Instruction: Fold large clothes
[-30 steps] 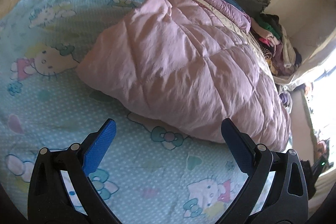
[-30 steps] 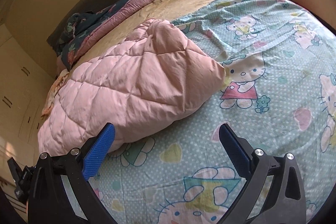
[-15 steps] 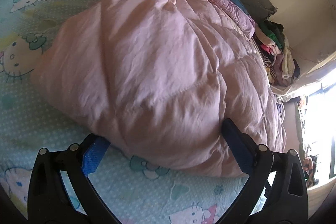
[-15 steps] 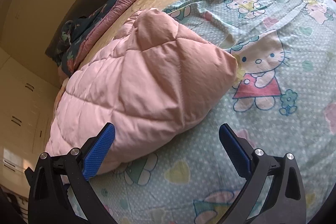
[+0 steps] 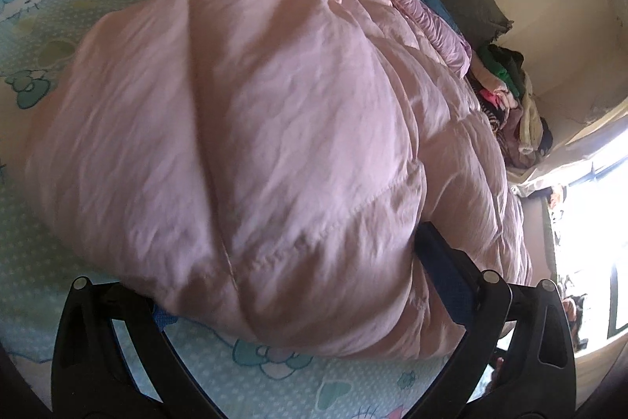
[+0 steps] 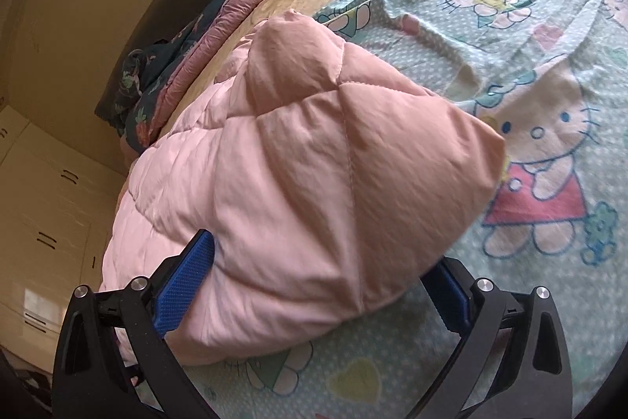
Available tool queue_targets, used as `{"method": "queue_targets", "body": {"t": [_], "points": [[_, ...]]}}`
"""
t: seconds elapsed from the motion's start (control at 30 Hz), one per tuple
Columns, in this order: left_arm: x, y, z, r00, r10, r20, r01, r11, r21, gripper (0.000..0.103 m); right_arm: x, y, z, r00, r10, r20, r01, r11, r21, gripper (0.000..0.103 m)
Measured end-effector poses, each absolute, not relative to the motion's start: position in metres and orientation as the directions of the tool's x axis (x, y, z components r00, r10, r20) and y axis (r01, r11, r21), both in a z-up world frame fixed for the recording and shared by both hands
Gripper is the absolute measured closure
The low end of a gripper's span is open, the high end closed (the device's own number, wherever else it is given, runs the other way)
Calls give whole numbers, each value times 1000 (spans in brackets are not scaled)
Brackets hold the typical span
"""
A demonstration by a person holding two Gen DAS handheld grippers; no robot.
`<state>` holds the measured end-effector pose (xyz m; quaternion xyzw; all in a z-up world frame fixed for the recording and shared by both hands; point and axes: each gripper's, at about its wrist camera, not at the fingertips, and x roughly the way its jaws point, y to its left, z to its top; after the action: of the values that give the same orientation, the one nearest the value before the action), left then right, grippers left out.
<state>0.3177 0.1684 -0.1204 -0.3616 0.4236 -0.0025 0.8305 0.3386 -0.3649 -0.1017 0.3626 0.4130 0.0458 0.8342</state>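
The left gripper [image 5: 298, 285] is being held spread wide, unclenched, its fingers straddling the near edge of the pink quilt [image 5: 274, 128]. The right gripper [image 6: 314, 285] is likewise being held released around another part of that edge, nothing being pinched. The quilt is being carried, folded, by the cartoon-print bedsheet [image 6: 530, 26] on the bed.

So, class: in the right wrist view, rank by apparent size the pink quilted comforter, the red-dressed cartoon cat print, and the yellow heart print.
1. Pink quilted comforter, though nearness to the camera inflates it.
2. Red-dressed cartoon cat print on the sheet.
3. Yellow heart print, clearly smallest.
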Motion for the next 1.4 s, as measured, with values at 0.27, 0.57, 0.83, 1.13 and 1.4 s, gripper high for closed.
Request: {"method": "queue_targets", "body": {"t": [0.27,0.57,0.83,1.13,1.4], "points": [[332,174,-127,667,-331,-668,-297,705,-645,8,350,-362,-108,672,391,-629,202,721,663,4],[339,180,-137,706,-335,-624,-285,672,-684,8,352,-358,-109,696,383,-607,165,738,654,9],[338,167,-119,722,-267,-638,-246,764,-597,33,357,-346,-98,709,398,-582,77,777,624,49],[336,149,-88,727,-181,-662,-186,877,-444,59,356,-319,-70,719,296,-629,-8,908,419,64],[334,134,-70,726,-140,-673,-172,911,-375,64,354,-301,-52,730,241,-639,-70,957,281,70]]}}
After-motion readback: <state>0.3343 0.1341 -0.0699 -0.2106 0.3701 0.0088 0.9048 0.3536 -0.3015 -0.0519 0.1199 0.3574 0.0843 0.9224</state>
